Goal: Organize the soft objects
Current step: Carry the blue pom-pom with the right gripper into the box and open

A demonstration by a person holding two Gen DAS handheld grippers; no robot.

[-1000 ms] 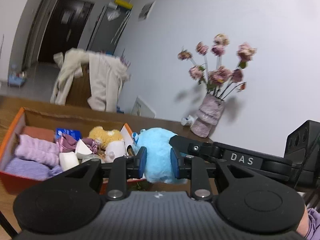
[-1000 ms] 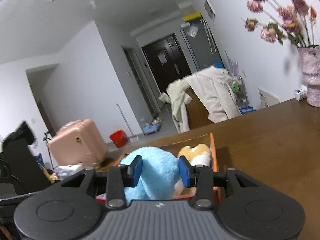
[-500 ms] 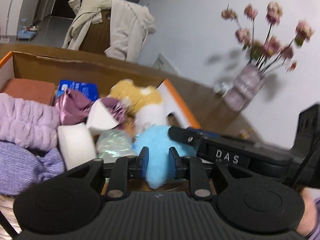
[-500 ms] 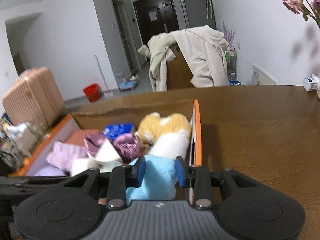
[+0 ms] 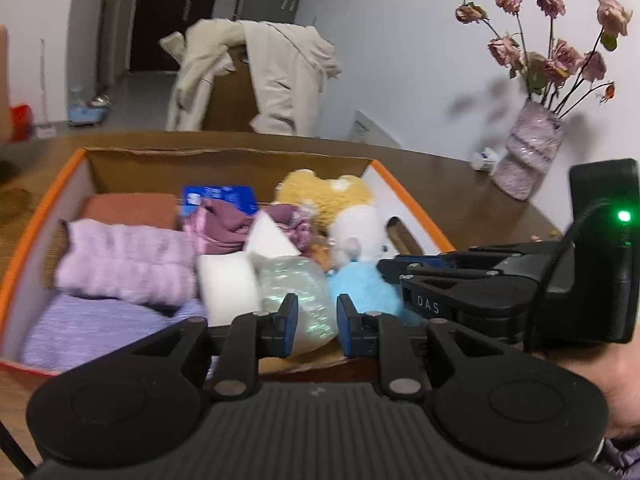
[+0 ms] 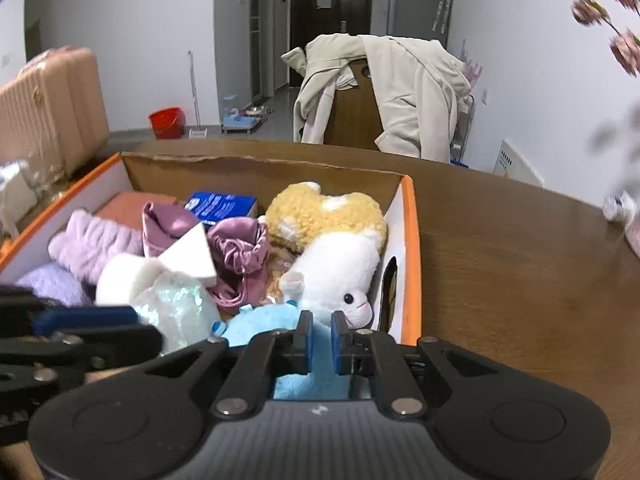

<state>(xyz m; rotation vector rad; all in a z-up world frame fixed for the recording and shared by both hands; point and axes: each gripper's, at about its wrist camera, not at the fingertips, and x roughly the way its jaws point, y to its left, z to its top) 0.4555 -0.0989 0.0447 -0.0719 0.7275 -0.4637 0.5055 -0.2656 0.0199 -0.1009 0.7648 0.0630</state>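
An orange-rimmed cardboard box [image 5: 412,204] [image 6: 408,240] on the wooden table holds soft things: lilac towels [image 5: 124,260], purple satin cloth [image 6: 236,252], white foam pieces [image 5: 228,284], a shiny pouch [image 5: 296,292], and a yellow-and-white plush [image 6: 332,240]. A light blue plush [image 6: 272,328] [image 5: 360,284] lies at the box's near right corner. My right gripper [image 6: 320,338] is shut on the blue plush. My left gripper [image 5: 313,320] is open and empty, above the shiny pouch, to the left of the blue plush.
A pink vase [image 5: 528,156] with dried roses stands at the table's back right. A chair draped with a cream coat [image 6: 400,88] is behind the table. A pink suitcase [image 6: 48,104] and a red bucket [image 6: 166,122] are on the floor at left.
Both grippers carried the blue plush from above the table down into the box's near right corner. My left gripper opened and let go of it; my right jaws narrowed on it.
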